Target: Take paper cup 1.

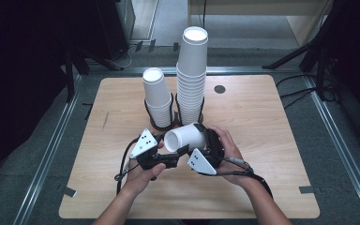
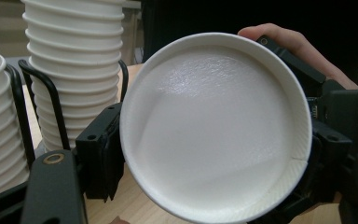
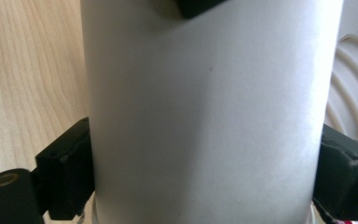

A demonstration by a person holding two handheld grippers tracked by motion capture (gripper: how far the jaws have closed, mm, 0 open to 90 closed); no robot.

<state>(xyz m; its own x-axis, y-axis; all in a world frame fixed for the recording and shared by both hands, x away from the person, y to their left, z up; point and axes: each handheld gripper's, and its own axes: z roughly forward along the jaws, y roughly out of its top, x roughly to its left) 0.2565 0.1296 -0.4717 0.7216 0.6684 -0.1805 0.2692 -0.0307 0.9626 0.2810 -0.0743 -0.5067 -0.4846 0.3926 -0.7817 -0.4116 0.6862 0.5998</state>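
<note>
Close up, a white paper cup [image 1: 187, 137] lies tipped over between the jaws of the right gripper [image 3: 204, 177], which hug its sides, while the left gripper [image 1: 177, 153] pinches its rim; it looks light and squashy, so hold the firmer rim gently.

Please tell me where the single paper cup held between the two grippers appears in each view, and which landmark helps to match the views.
High view: the cup lies on its side at the centre, mouth facing left.
Left gripper view: its open mouth faces the camera, centre.
Right gripper view: its side wall stands upright in the middle.
Shared landmark: the tall cup stack, upper left and right edge.
</note>
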